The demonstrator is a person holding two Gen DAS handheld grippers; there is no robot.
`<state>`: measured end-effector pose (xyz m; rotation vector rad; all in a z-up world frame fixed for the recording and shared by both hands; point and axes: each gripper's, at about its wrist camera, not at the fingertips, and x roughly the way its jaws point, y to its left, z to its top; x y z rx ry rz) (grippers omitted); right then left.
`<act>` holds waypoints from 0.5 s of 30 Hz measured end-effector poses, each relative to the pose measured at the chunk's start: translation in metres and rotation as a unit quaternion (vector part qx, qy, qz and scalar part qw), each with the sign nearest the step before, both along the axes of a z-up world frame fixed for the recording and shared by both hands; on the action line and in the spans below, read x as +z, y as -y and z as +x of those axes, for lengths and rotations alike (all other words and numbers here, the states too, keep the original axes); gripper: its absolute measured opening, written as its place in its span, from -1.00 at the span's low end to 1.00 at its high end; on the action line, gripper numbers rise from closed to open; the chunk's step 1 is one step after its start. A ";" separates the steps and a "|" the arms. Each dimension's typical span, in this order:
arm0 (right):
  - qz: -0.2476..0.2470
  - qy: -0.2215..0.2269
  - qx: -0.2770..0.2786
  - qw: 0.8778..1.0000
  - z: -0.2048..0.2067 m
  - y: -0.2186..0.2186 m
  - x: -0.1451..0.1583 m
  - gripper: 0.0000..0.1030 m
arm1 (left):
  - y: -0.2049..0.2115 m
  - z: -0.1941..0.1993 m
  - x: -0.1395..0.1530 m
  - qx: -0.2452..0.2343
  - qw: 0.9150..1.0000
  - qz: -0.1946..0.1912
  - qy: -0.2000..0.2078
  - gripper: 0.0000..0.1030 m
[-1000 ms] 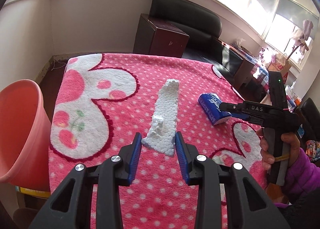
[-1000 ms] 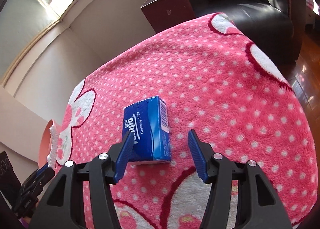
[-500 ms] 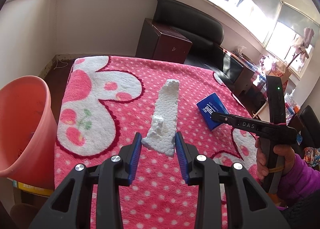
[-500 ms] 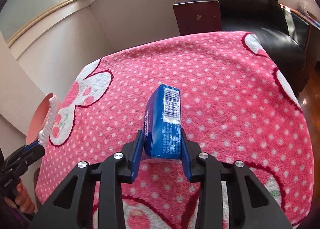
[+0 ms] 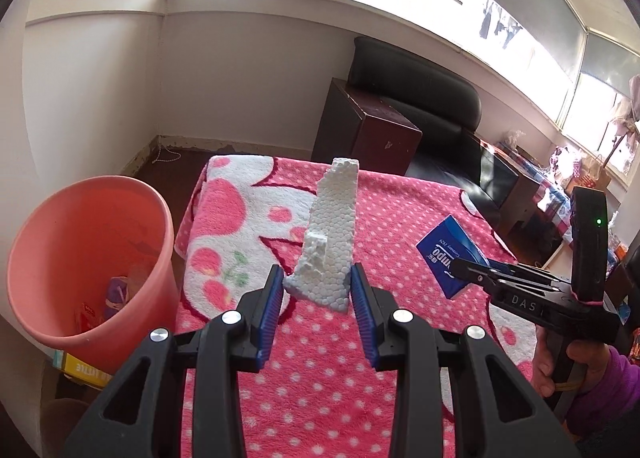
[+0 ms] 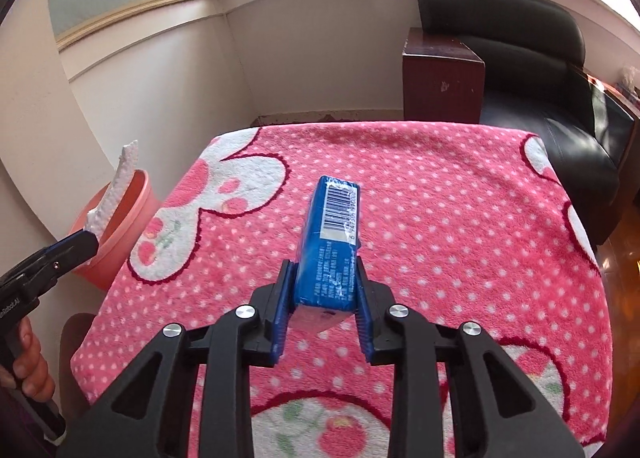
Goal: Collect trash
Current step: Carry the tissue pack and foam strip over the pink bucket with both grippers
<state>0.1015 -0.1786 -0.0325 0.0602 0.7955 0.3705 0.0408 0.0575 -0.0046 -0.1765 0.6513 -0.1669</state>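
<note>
While the left gripper [image 5: 316, 298] pinches the broken end of a long white foam strip [image 5: 330, 234] between its blue-padded jaws, the strip stands up and forward, clear of the pink dotted blanket [image 5: 328, 390] that covers the tabletop. Off the tabletop's left edge, lower down, sits an orange bin [image 5: 76, 258] with some wrappers lying at its bottom. The right gripper [image 6: 322, 298] has its jaws pressed onto the two broad faces of a blue tissue pack [image 6: 332, 242], which juts forward with its barcode face up, lifted above the blanket near the tabletop's middle. Seen from the left wrist, the pack hangs over the tabletop's right side, with the person's right hand [image 5: 560, 370] around the handle. Beyond the tabletop's far edge stand a dark wooden cabinet [image 6: 442, 77] and a black sofa [image 6: 532, 53] under the windows.
</note>
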 end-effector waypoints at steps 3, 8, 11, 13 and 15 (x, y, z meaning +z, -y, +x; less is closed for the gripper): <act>-0.005 0.023 0.025 0.999 -0.004 -0.021 0.013 -0.44 | -0.008 -0.007 0.008 0.023 1.000 0.007 0.016 -0.35; -0.008 0.067 0.070 0.995 -0.011 -0.058 0.034 -0.44 | -0.030 -0.019 0.020 0.072 0.997 0.008 0.036 -0.35; -0.004 0.092 0.096 0.991 -0.014 -0.080 0.046 -0.44 | -0.045 -0.027 0.026 0.105 0.993 0.012 0.045 -0.35; -0.002 0.105 0.113 0.988 -0.016 -0.095 0.052 -0.44 | -0.057 -0.032 0.028 0.127 0.991 0.015 0.049 -0.35; 0.002 0.117 0.129 0.985 -0.018 -0.109 0.057 -0.44 | -0.069 -0.037 0.030 0.149 0.987 0.018 0.052 -0.35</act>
